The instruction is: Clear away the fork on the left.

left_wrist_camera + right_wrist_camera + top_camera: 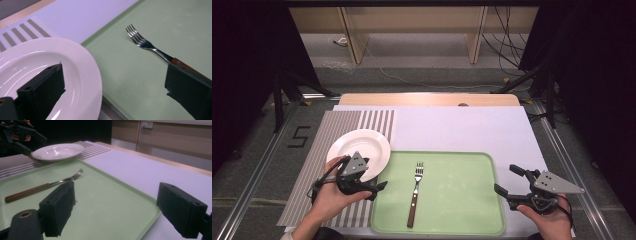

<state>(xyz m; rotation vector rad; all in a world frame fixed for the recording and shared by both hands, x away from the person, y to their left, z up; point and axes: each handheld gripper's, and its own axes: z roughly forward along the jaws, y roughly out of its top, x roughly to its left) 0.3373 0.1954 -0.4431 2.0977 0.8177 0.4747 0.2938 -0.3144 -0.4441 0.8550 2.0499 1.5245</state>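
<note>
1. Judging risk first: the left gripper (381,186) sits at the near rim of the white plate (362,145), jaws spread wide w/ nothing between them. One jaw hangs over the plate's rim, the other over the green tray (452,170). A careless swing here could clip the rim and skid the plate off the striped placemat (319,145) onto the tray.
2. The fork (415,192) lies on the tray, right of the plate, tines pointing away from the person. A slanted approach could pinch its thin neck and flip it.
3. The right gripper (506,180) hovers past the tray's right edge, far from the plate, jaws apart, empty.
4. Surface: a pale sheet (462,127) on the wooden table (427,99), beyond the plate.
5. Room: dark drapes, cables on the floor (412,75) behind the plate.
</note>
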